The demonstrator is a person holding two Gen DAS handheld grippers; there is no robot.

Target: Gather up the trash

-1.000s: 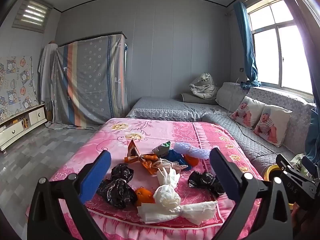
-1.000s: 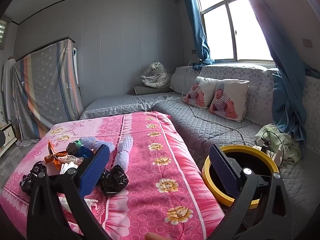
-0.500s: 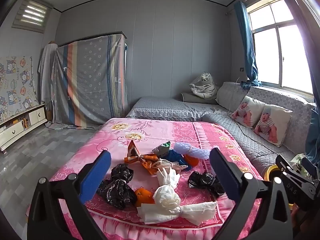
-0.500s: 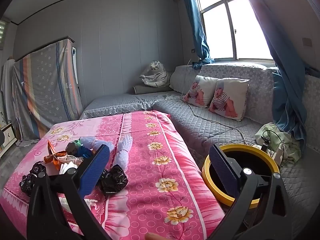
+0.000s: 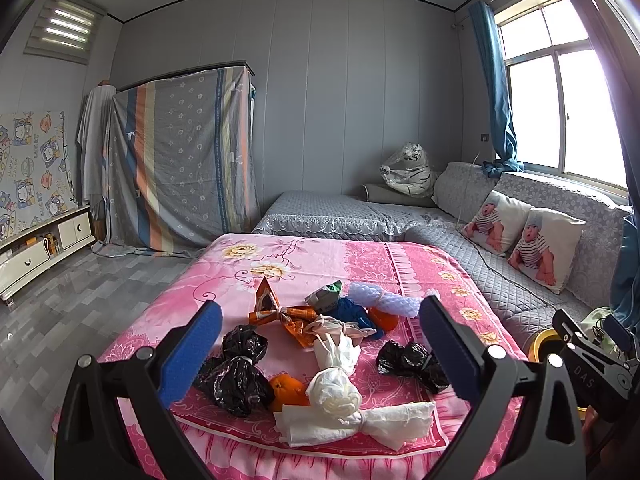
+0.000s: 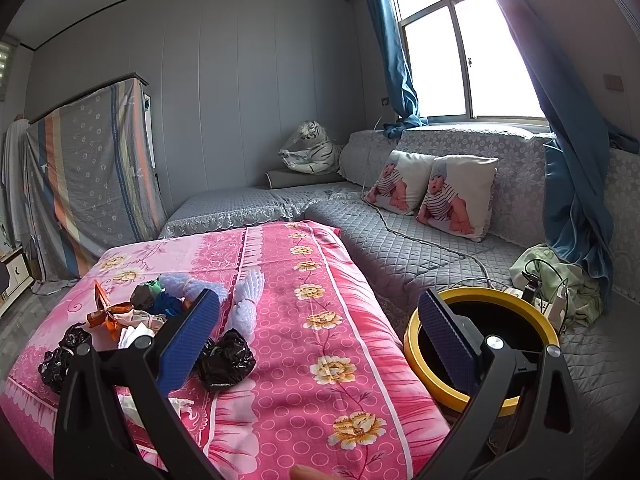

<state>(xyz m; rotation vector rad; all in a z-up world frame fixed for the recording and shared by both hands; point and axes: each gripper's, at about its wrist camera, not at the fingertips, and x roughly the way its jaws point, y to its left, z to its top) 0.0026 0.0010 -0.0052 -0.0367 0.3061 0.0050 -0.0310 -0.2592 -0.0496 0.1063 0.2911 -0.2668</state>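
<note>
The left tool (image 5: 320, 344) hung spread and empty over knotted trash bundles: a white tissue-paper twist (image 5: 352, 420), black plastic bags (image 5: 236, 376) and an orange foil wrapper (image 5: 280, 312), heaped together at the near end of the pink floral-covered surface (image 6: 320, 280), probably for easy picking. The right tool (image 6: 320, 340), also spread, held nothing beside the yellow-rimmed black bin (image 6: 500, 344) on the grey quilted sofa (image 6: 400, 240), under a bright window (image 6: 460, 56)

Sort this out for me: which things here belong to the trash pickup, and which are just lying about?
Job:
white tissue bundles
black bags
orange wrapper
blue mesh bundle
orange ball
yellow-rimmed bin
left gripper and right gripper, both open

Lying about:
baby-print pillows
plush tiger
green cloth with cables
</note>
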